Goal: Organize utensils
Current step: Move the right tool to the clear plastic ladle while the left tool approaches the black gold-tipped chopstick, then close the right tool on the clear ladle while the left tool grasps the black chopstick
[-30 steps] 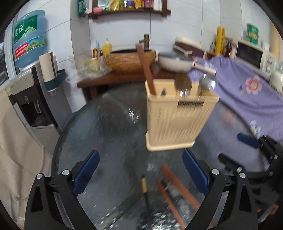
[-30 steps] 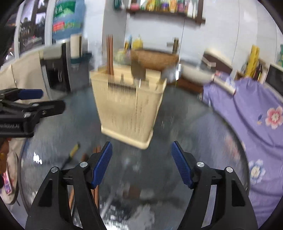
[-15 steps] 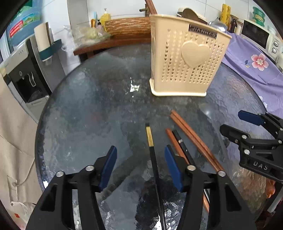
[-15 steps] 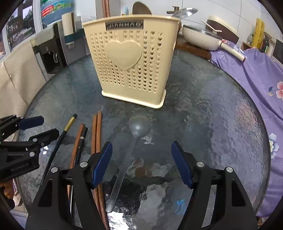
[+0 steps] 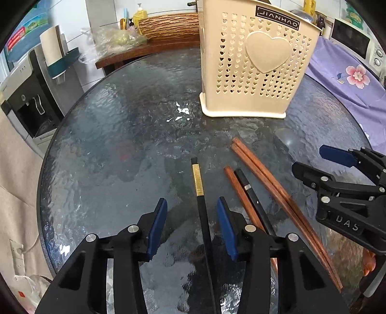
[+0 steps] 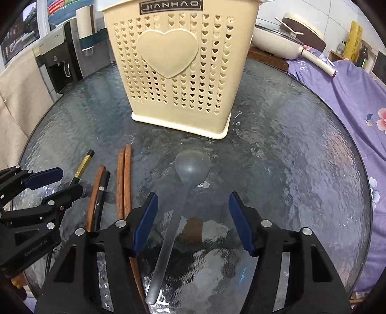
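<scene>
Glass bench (image 5: 101, 145) carries the cream utensil holder (image 5: 255, 62) at the far side. Pick step: left tool (image 5: 191, 227) has just been closing, black gold-banded chopstick (image 5: 201, 200) between pads, untouched. Right tool (image 6: 193, 219), also narrowing, straddles the grey spoon (image 6: 183, 188). Next: pinch, lift, drop into holder.

You're in a home kitchen corner: a water dispenser (image 5: 26, 96), a microwave (image 5: 357, 43), a pan (image 6: 277, 36) and a soap bottle (image 5: 139, 16) ring the glass table (image 5: 108, 149).
</scene>
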